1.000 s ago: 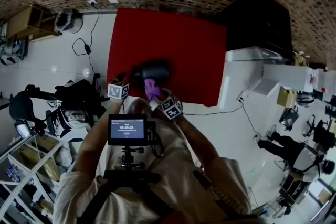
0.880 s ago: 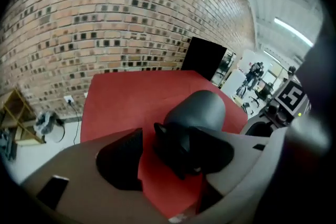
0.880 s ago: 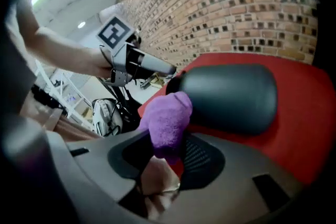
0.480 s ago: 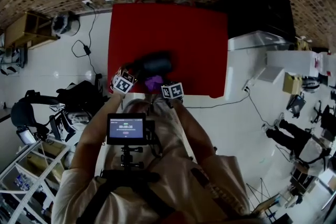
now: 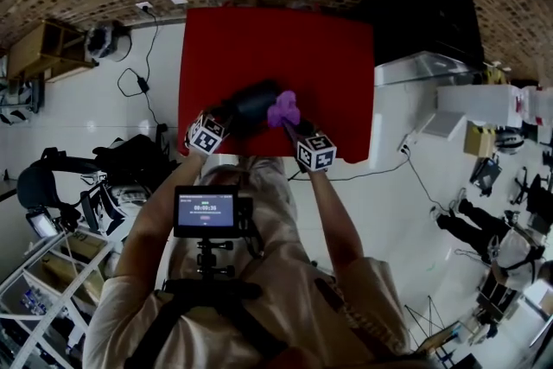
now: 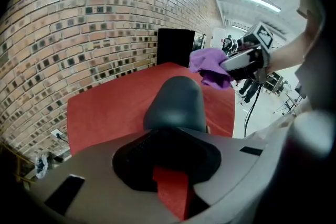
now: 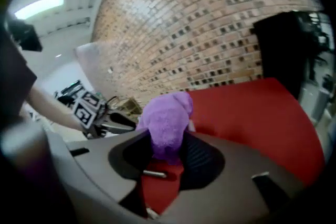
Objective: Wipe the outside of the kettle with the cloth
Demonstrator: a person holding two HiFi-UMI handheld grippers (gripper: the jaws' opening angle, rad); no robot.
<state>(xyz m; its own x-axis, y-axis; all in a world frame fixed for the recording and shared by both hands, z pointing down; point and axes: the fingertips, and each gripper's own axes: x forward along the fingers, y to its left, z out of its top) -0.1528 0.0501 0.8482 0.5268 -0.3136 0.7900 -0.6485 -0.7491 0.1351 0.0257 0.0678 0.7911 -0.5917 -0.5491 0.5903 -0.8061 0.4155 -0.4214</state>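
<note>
Head view, layout: the dark kettle (image 5: 255,102) lay toward the near edge of the red surface (image 5: 328,56), a little left of its middle.
Head view, left side: the left hand-held gripper (image 5: 223,118) reached in from the near-left corner and met the kettle's near-left end.
Head view, right side: the right hand-held gripper (image 5: 292,124) held the purple cloth (image 5: 282,109) up at the kettle's right end. This view did not show whether cloth and kettle touched.
Head view, change: half a second before, the cloth sat lower, right at the near edge and short of the kettle. It had since been carried up beside the kettle.
Left gripper view, grip: its jaws had just been closing and now sat nearly together, clenched on the near end of the kettle (image 6: 176,105), which rose straight out from between them.
Left gripper view, beyond: the cloth (image 6: 207,65) hung above and to the right of the kettle in the other gripper's tips.
Right gripper view, grip: the jaws were clamped on the bunched cloth (image 7: 167,123), with most of it standing proud of the pads.
Meaning for the task: the kettle looked steadied and the cloth had arrived, so wiping seemed about to begin.
</note>
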